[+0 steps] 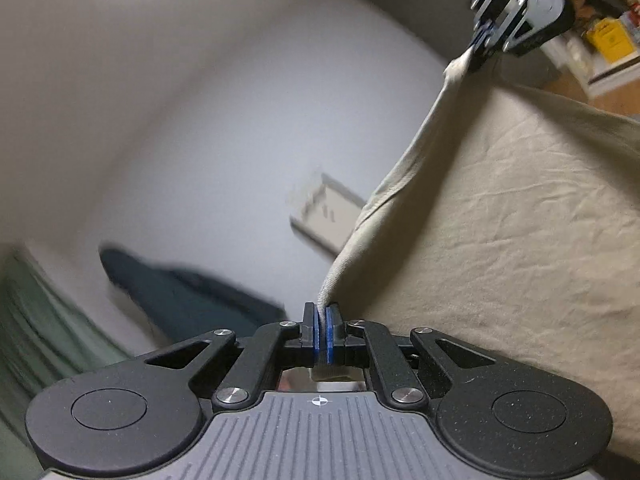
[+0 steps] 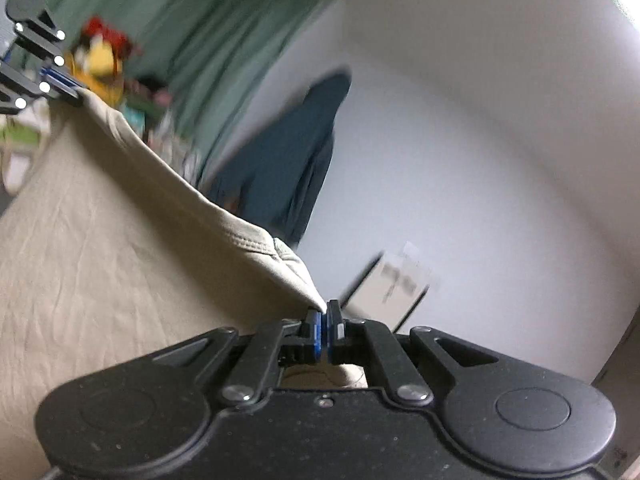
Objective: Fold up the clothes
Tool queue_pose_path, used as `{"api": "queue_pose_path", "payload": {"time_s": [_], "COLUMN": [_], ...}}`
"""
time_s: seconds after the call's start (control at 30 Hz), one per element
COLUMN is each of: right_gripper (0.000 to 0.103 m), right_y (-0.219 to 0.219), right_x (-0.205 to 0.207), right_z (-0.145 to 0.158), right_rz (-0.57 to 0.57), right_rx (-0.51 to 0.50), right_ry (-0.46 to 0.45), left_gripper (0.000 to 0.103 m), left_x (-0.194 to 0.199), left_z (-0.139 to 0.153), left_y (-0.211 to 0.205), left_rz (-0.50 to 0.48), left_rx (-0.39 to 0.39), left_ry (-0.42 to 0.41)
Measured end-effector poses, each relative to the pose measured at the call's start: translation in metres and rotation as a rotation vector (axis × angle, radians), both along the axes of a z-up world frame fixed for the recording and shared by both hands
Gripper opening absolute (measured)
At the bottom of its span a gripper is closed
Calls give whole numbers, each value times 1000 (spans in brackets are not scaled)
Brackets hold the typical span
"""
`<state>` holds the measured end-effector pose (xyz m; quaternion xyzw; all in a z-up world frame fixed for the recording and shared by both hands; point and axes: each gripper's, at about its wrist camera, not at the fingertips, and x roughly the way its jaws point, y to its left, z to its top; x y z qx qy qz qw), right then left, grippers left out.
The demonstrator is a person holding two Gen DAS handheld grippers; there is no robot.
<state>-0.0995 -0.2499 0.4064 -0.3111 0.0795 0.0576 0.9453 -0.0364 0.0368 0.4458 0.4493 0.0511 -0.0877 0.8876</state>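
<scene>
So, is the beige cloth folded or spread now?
Spread: the beige cloth hangs stretched between the left tool and the right tool.

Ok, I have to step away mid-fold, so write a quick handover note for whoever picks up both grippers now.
Left gripper: shut on one end of the beige garment.
Right gripper: shut on the other end; the top edge runs taut between them.
The garment hangs spread out in the air.
Done: picked up and stretched. No fold yet.
Left: lay it flat, then fold. A dark blue garment lies beyond, untouched.
</scene>
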Motion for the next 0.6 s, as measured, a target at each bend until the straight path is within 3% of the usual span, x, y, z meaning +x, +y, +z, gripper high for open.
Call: {"api": "queue_pose_path", "payload": {"time_s": [0.13,0.27,0.37,0.43,0.5,0.6], "right_gripper": [3,3,3,3,3,3], "right_y": [15,28,29,31,30,27], "right_x": [72,93,79,61,41,12], "right_z": [-16,22,44,40,28,-29], "right_rz": [-59,-104,-96,-73,-41,42], "right_rx": [18,23,11,-51,-115,-125], "right_ry": [44,-82,-200,-252,-290,-202], "left_gripper": [4,4,4,4,4,4], "left_x": [52,64,49,32,16,-2], "left_z": [8,59,71,56,17,-55], "left_y": [-5,-3,1,6,13,23], "left_rz": [102,126,93,36,-19,-75], "left_rx": [59,35,55,72,104,141], "left_ry": [-71,-198,-271,-277,-222,-89]}}
